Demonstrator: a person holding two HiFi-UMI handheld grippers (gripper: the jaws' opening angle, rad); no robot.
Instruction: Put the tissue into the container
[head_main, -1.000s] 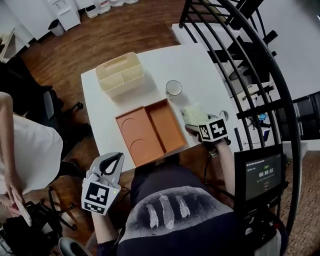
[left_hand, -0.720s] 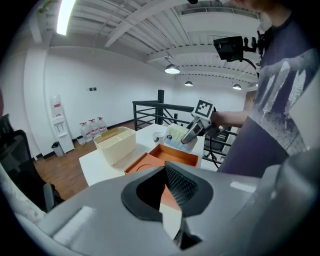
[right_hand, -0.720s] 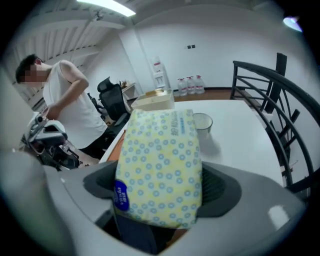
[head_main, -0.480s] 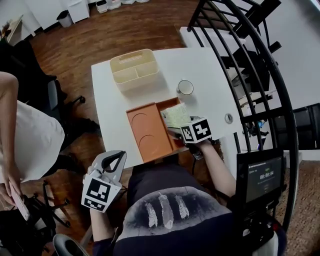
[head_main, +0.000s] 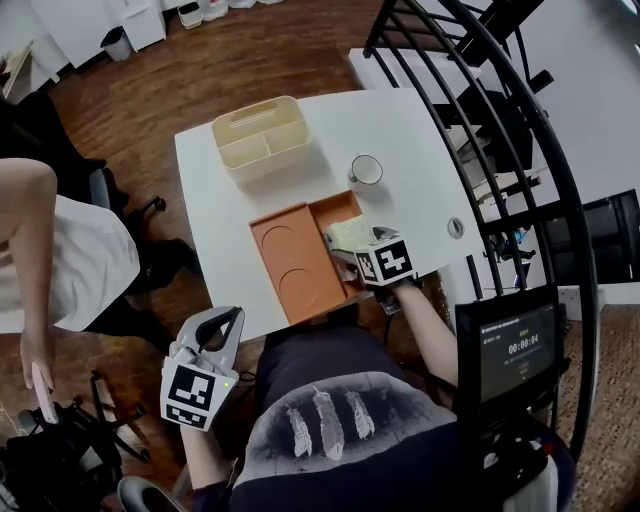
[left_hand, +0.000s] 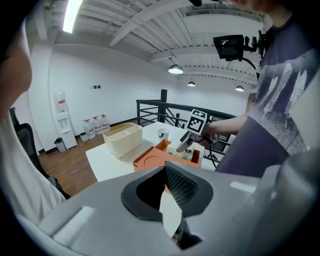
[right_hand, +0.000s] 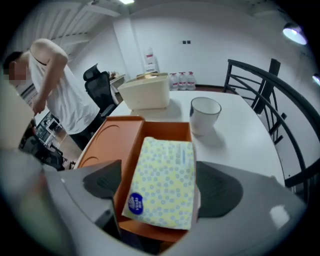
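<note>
**Kid A:** What is closest to us?

**Kid B:** The left gripper (head_main: 237, 314). It hangs low by the lap, off the white table (head_main: 400, 130). Its jaws are together and nothing is in them.

**Kid A:** And the other one?

**Kid B:** The right gripper (right_hand: 160, 186) has its jaws wide apart, squeezing the tissue pack (right_hand: 164, 167) from both sides. The pack is over the right half of the orange container (right_hand: 107, 135). I can't tell if it touches the bottom.

**Kid A:** What's behind that?

**Kid B:** A white cup (right_hand: 205, 114) just past the container. Then a cream basket (right_hand: 146, 92) at the far end of the table.
</note>
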